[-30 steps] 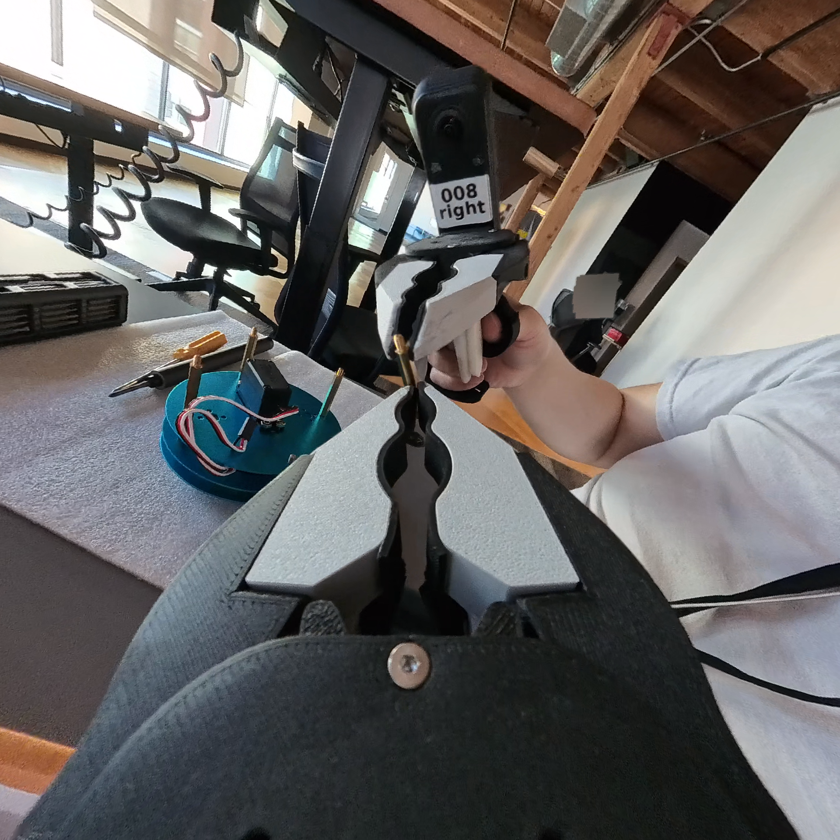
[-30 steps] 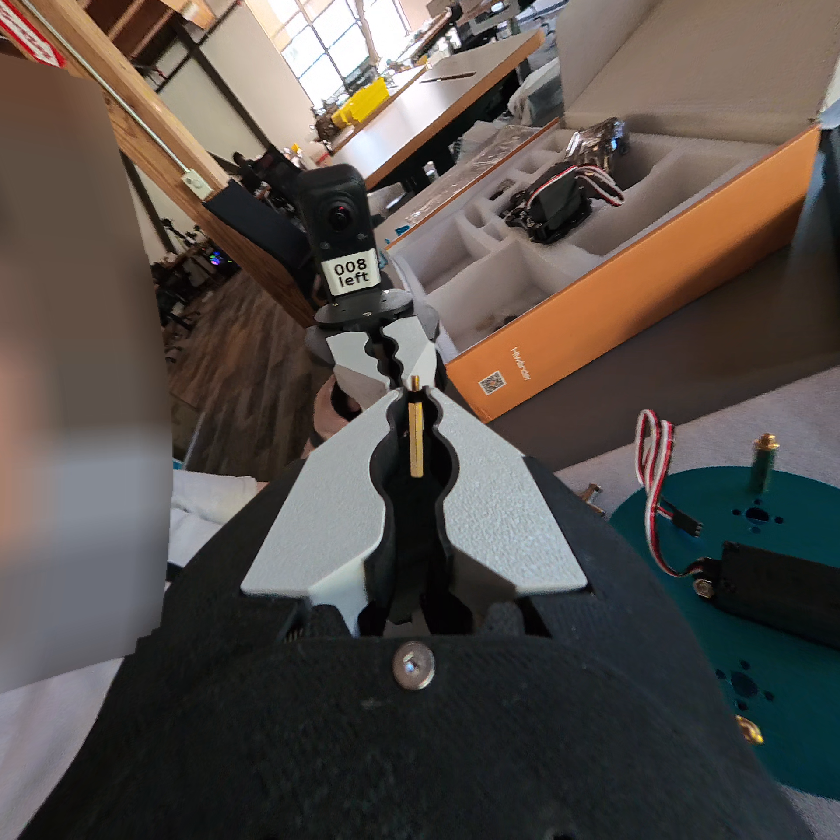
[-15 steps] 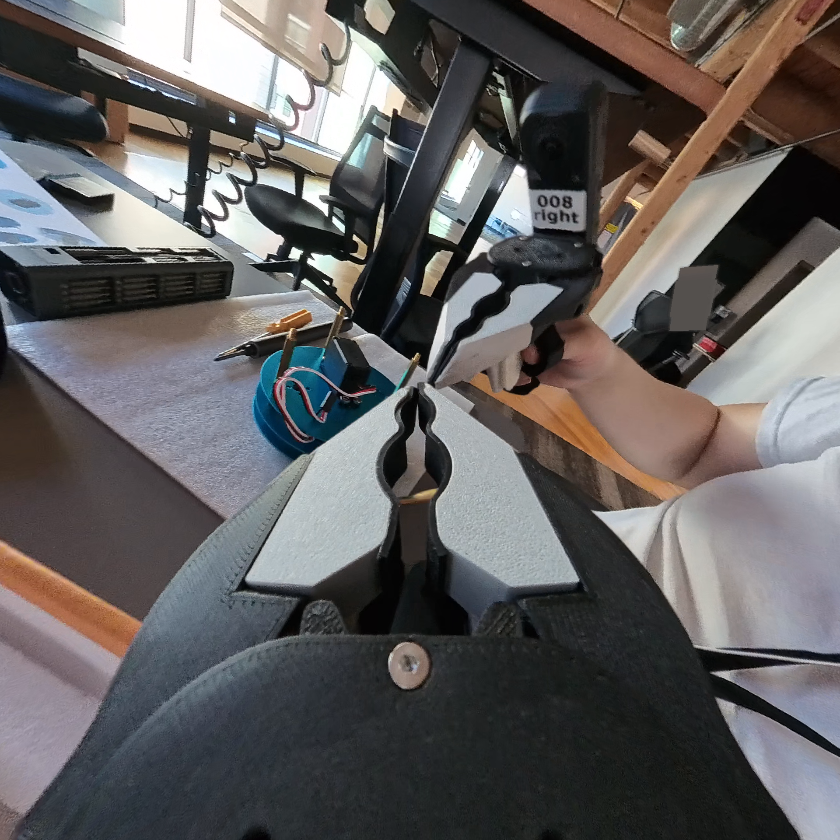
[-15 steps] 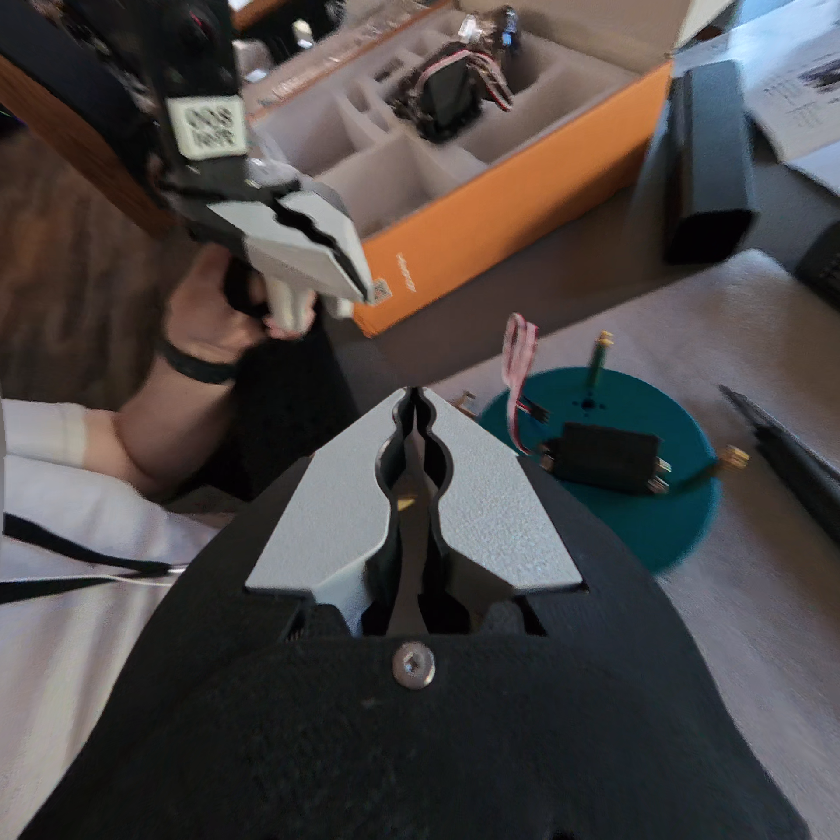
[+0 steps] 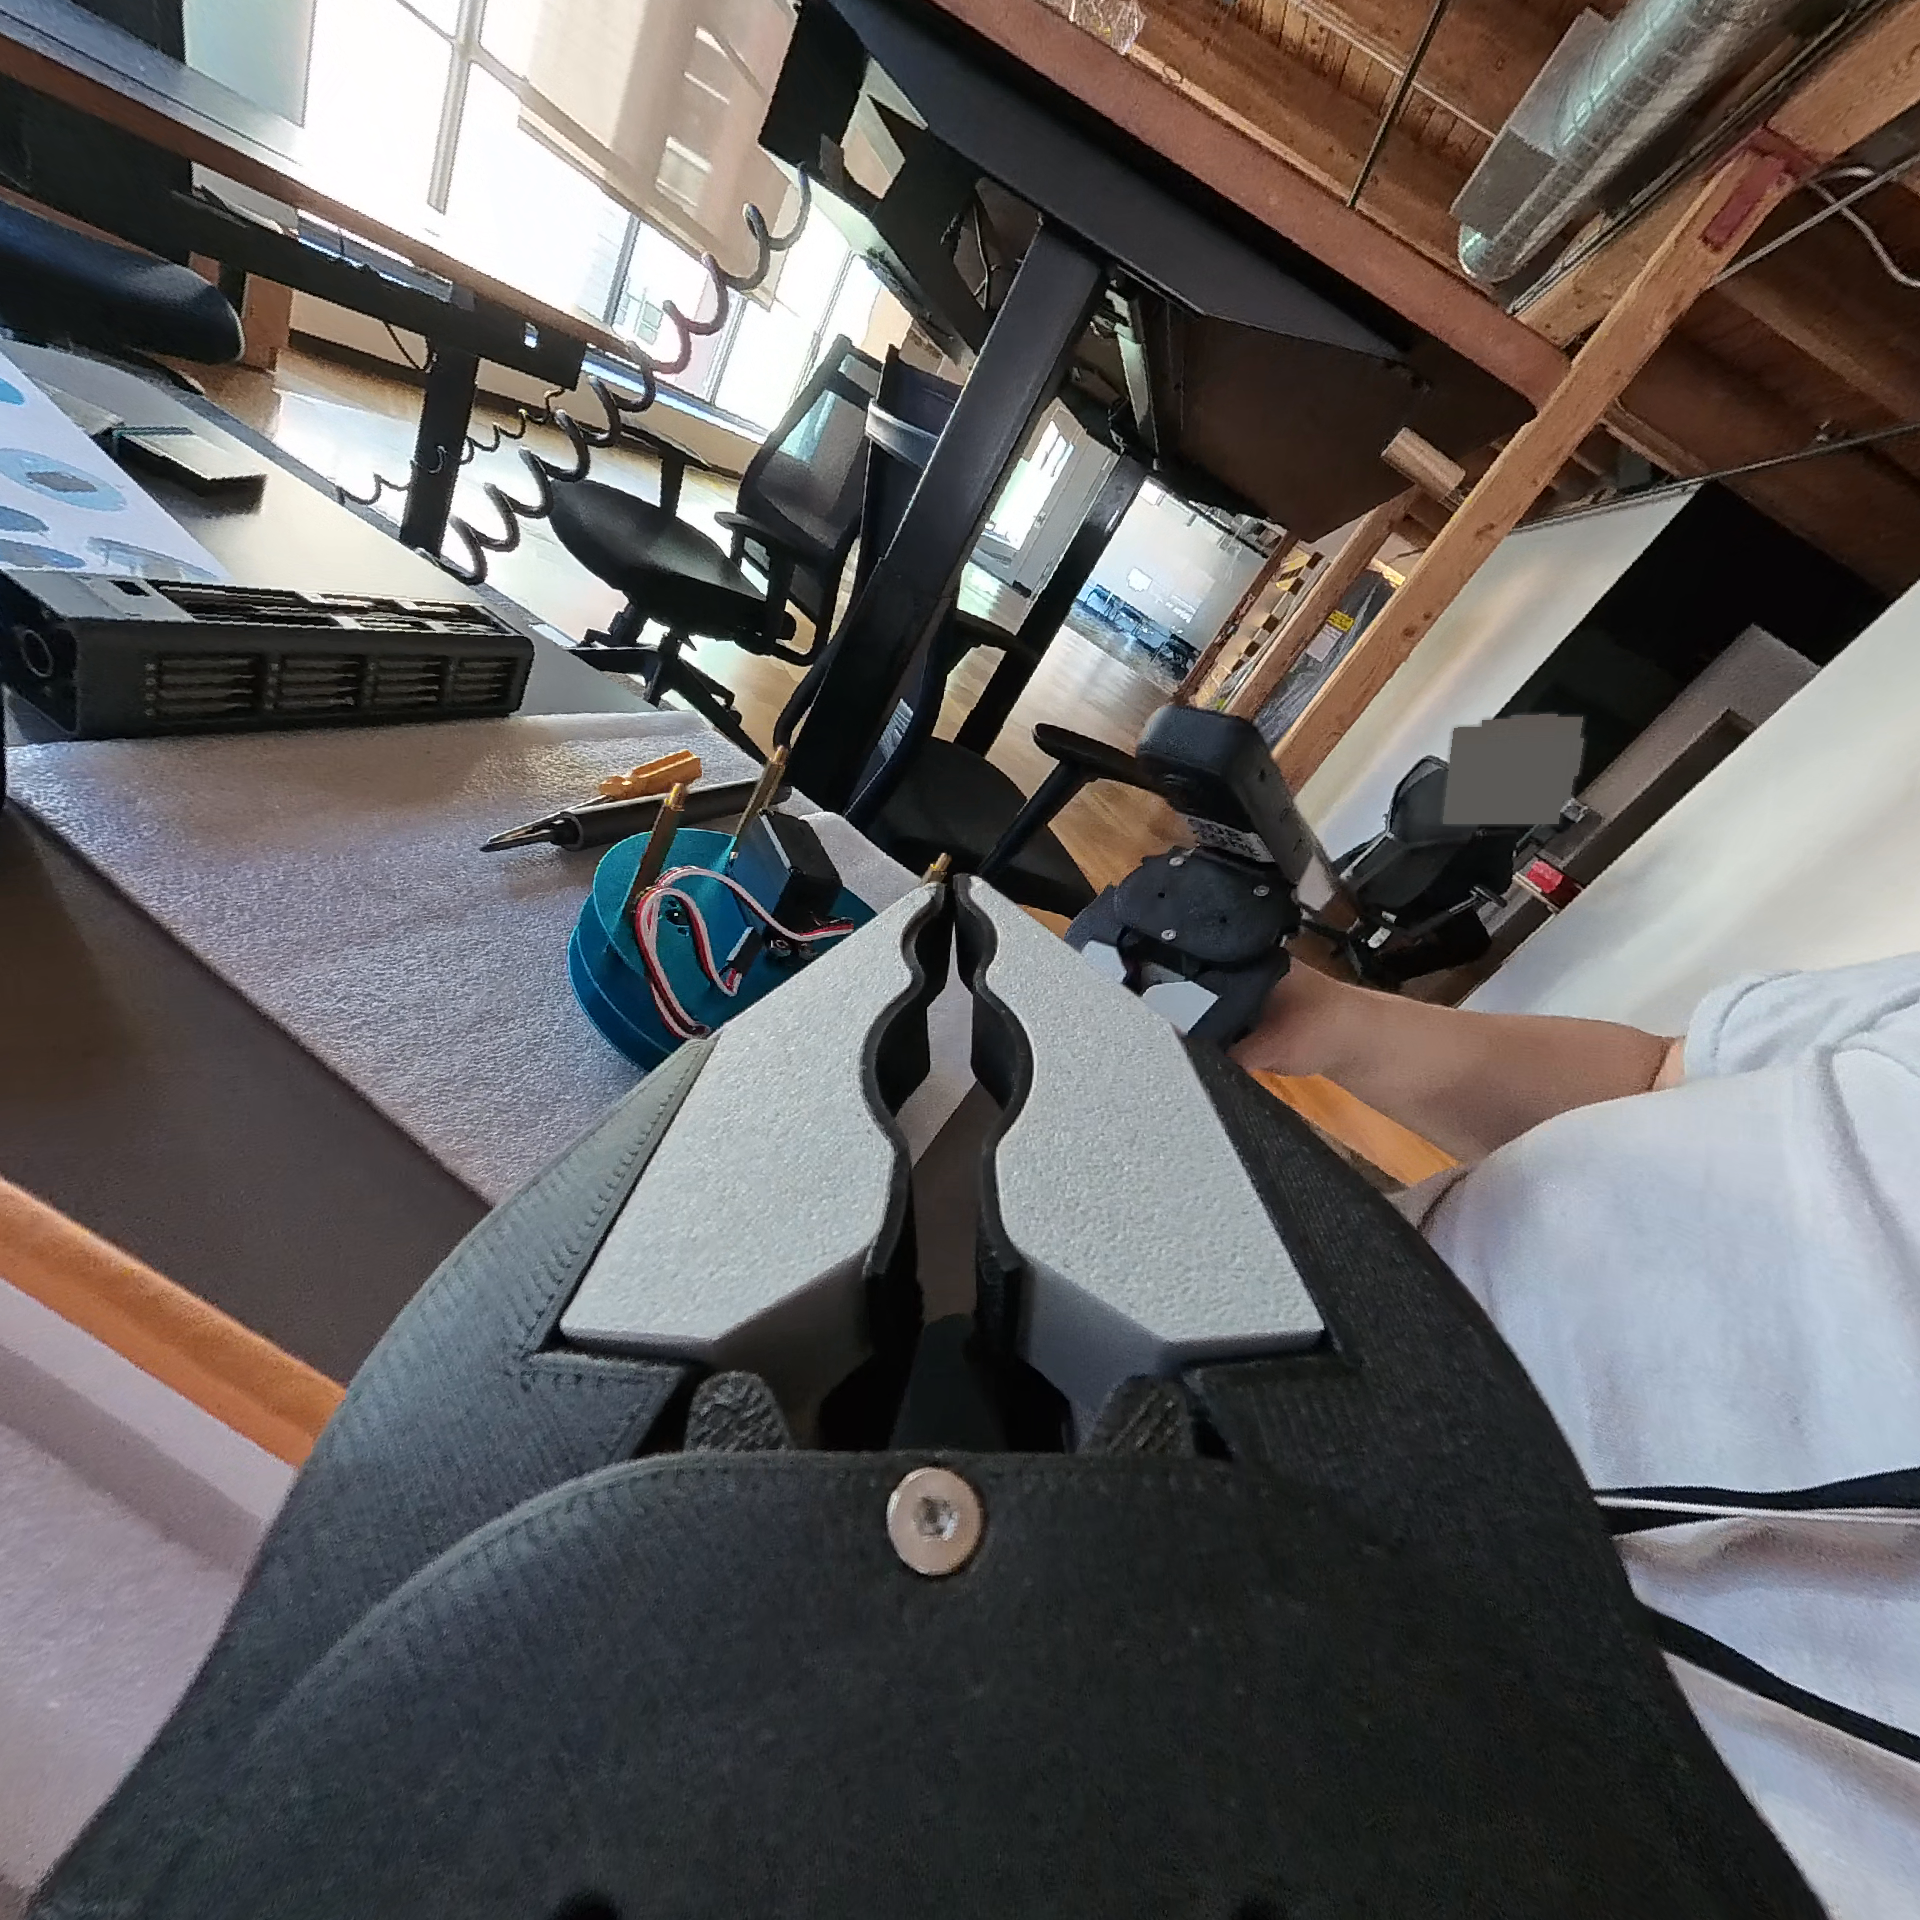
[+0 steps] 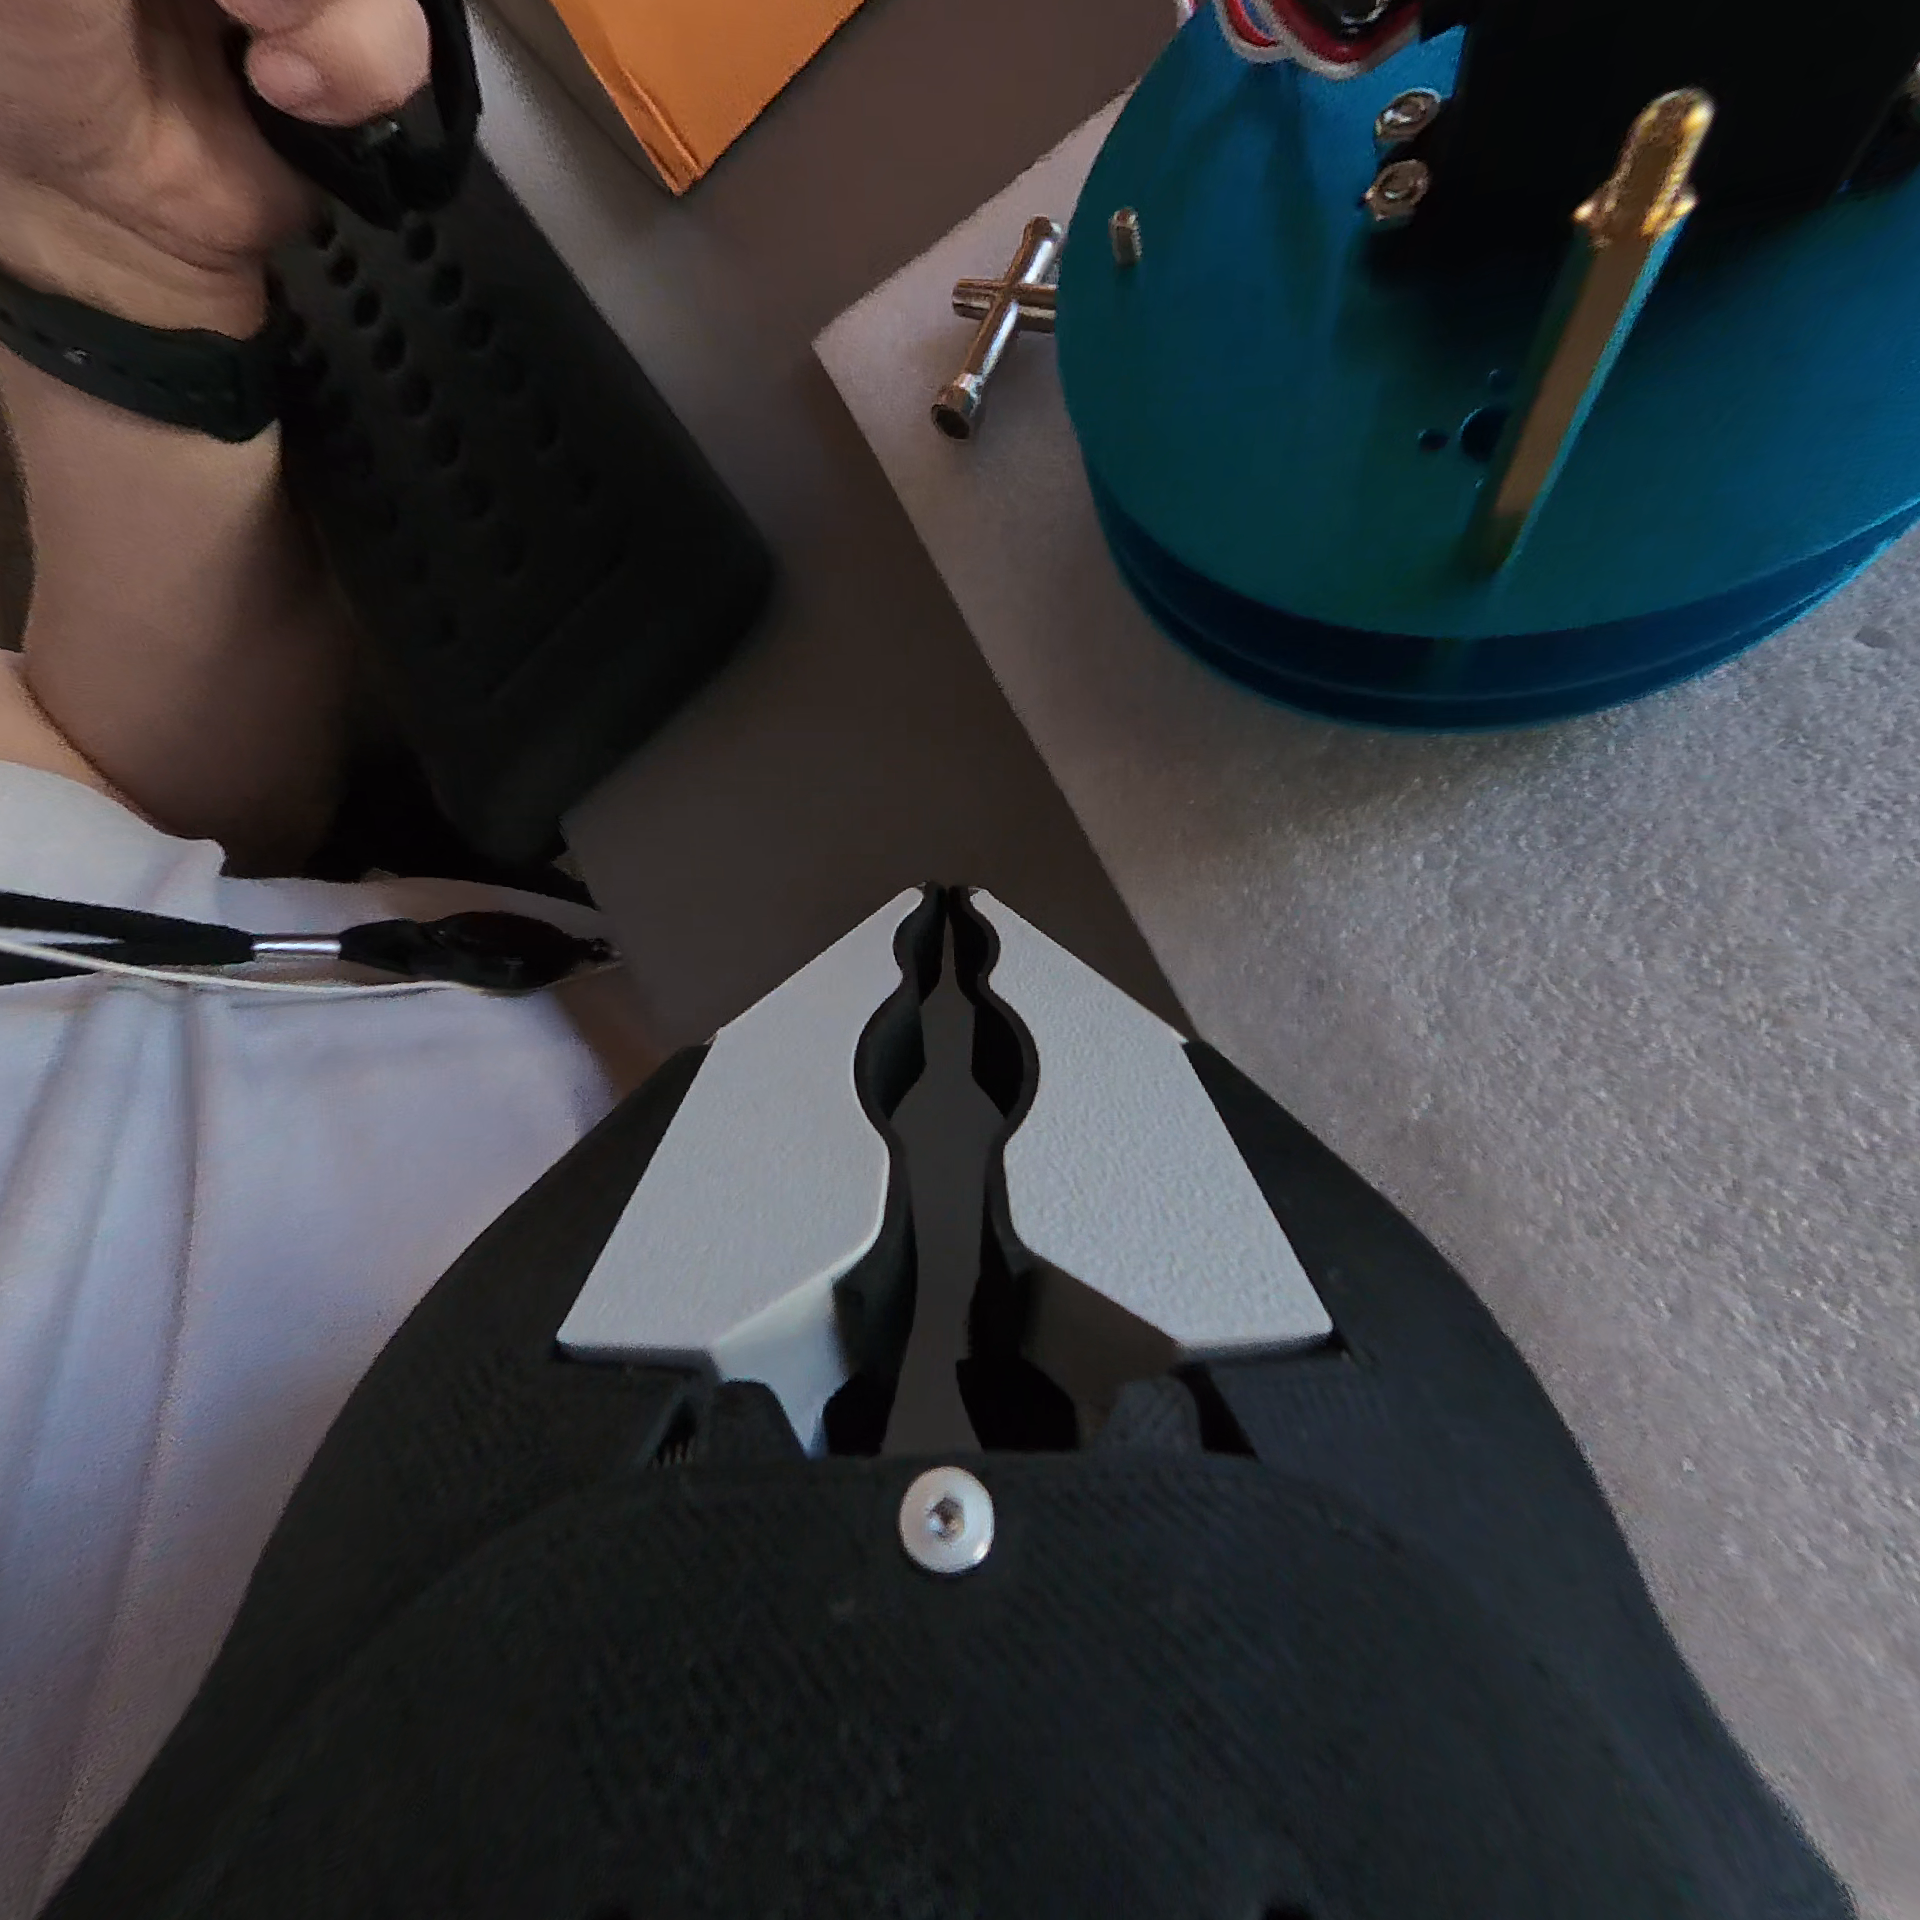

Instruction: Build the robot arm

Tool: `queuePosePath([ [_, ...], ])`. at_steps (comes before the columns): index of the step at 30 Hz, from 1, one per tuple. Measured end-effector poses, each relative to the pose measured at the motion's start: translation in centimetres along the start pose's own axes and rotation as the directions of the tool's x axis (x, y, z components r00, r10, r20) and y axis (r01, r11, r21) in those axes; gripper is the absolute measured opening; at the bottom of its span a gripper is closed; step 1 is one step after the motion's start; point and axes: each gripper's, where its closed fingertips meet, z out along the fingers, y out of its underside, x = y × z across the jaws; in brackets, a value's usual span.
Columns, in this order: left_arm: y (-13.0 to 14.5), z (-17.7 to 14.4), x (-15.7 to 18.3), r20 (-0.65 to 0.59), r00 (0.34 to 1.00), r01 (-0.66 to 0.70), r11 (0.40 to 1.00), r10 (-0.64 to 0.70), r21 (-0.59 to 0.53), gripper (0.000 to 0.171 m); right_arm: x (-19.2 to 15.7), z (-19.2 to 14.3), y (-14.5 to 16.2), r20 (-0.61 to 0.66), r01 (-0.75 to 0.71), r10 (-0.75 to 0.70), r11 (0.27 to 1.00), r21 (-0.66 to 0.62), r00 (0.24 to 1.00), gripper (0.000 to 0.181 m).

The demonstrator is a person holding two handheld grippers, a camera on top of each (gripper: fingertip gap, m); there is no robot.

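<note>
A: Left gripper (image 5: pixel 951 896), quick. Jaws closed, tips nearly meeting, only a thin slit between them, nothing gripped that I can see.

B: Agreed. Right gripper (image 6: pixel 948 896) is the same: tips pressed together, the wavy channel behind them dark and empty. It hangs over the brown table (image 6: pixel 831 644), right at the edge of the grey foam mat (image 6: pixel 1507 987).

A: The left wrist view gives the whole teal disc base (image 5: pixel 623 935) sitting on the mat, with a black servo (image 5: pixel 795 862) on top, red-white wires (image 5: pixel 675 935) looping off it, and brass standoffs (image 5: pixel 662 842) standing upright. A brass tip peeks just past the left fingertips.

B: The right wrist view only gets the near rim of that base (image 6: pixel 1351 468), blurred, plus one tall brass standoff (image 6: pixel 1590 312). But it shows a small silver cross wrench (image 6: pixel 997 322) lying on the mat just beside the base, hidden in the other view. Also an orange box corner (image 6: pixel 696 83) and the person's hand (image 6: pixel 135 135) on the other gripper's black handle.

A: Only my side shows the screwdriver (image 5: pixel 623 821) behind the base, an orange-handled tool (image 5: pixel 649 774) near it, and a black slotted case (image 5: pixel 291 675) farther back. The right gripper (image 5: pixel 1195 935) shows there too, low beside the mat edge, pointing down; can't read its jaws from there.

B: White shirt (image 6: pixel 260 1247) and a black lanyard clip (image 6: pixel 468 951) on mine.
</note>
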Motion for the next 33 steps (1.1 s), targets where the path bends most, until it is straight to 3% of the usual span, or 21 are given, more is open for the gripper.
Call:
queuePosePath([
  [8,-0.2,-1.0,1.9,-0.1,0.995,-0.02,0.997,0.027,0.071,0.0,0.4,0.2,-0.1,-0.027,0.065,-0.067,0.995,-0.073,0.997,0.0],
  [13,-1.9,-4.0,6.4,-0.157,0.982,-0.06,0.959,0.106,0.278,0.0,-1.0,-1.3,0.2,-0.037,0.147,-0.148,0.988,-0.037,0.988,0.0],
  [16,-1.1,-5.4,9.0,-0.087,0.986,-0.111,0.951,0.142,0.289,0.0,-2.2,-2.9,1.6,-0.041,0.176,-0.176,0.984,-0.014,0.983,0.0],
  [26,5.7,-9.2,18.5,0.107,0.986,-0.145,0.971,0.126,0.193,0.0,-6.1,-11.1,8.3,-0.128,0.248,-0.227,0.952,0.181,0.965,0.003],
  [30,8.6,-11.7,22.7,0.253,0.953,-0.211,0.966,0.169,0.147,0.004,-7.1,-14.3,9.7,-0.22,0.361,-0.307,0.891,0.275,0.926,0.02],
  [33,10.7,-13.7,25.3,0.37,0.912,-0.243,0.961,0.179,0.134,0.01,-9.9,-12.6,12.2,-0.091,0.366,-0.354,0.899,0.243,0.931,0.036],
])
